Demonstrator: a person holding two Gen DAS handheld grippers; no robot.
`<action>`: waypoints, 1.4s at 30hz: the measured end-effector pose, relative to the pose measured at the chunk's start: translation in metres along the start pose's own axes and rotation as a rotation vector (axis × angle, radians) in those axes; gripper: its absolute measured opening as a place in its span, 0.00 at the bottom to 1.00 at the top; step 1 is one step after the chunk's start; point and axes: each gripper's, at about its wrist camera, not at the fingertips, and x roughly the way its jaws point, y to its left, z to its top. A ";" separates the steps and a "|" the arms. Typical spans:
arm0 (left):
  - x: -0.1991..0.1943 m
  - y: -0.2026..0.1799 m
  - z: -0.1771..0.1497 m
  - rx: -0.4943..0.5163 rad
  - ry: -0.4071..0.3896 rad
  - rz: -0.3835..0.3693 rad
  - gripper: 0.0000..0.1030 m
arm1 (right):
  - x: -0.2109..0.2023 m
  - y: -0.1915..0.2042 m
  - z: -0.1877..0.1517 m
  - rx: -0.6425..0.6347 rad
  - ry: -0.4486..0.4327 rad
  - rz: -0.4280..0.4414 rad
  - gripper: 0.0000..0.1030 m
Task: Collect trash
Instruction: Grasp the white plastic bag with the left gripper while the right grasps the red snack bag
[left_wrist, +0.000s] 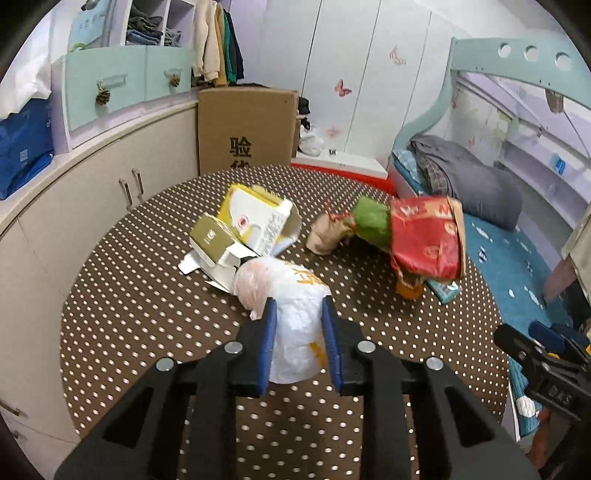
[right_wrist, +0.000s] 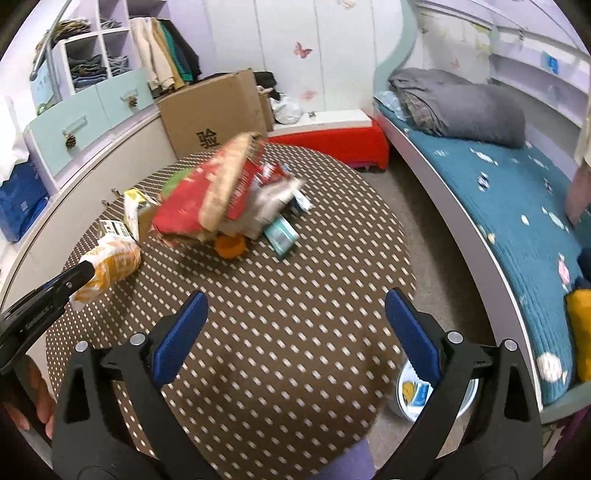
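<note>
My left gripper (left_wrist: 298, 310) is shut on a crumpled white plastic bag with orange print (left_wrist: 295, 332), above the brown dotted round table (left_wrist: 147, 314). The bag and left gripper also show in the right wrist view (right_wrist: 110, 266). Beyond it lie a yellow-white carton (left_wrist: 258, 221), a small gold box (left_wrist: 212, 240), a brown paper wad (left_wrist: 327, 232) and a red and green paper bag (left_wrist: 424, 236), which also shows in the right wrist view (right_wrist: 199, 199). My right gripper (right_wrist: 295, 306) is open and empty over the table's near side.
An orange lid (right_wrist: 229, 246) and a teal packet (right_wrist: 282, 232) lie by the red bag. A white bin (right_wrist: 413, 398) stands on the floor at right. A bed (right_wrist: 517, 221) runs along the right, cabinets (left_wrist: 92, 206) along the left, a cardboard box (left_wrist: 247, 125) behind.
</note>
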 end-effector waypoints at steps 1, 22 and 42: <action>-0.002 0.002 0.002 -0.001 -0.005 -0.001 0.23 | 0.002 0.004 0.004 -0.009 -0.001 0.002 0.92; -0.013 0.021 0.040 0.028 -0.132 -0.075 0.21 | 0.091 0.086 0.067 -0.160 0.049 -0.036 0.94; -0.032 -0.013 0.029 0.076 -0.156 -0.152 0.21 | 0.059 0.051 0.047 -0.097 0.076 0.065 0.62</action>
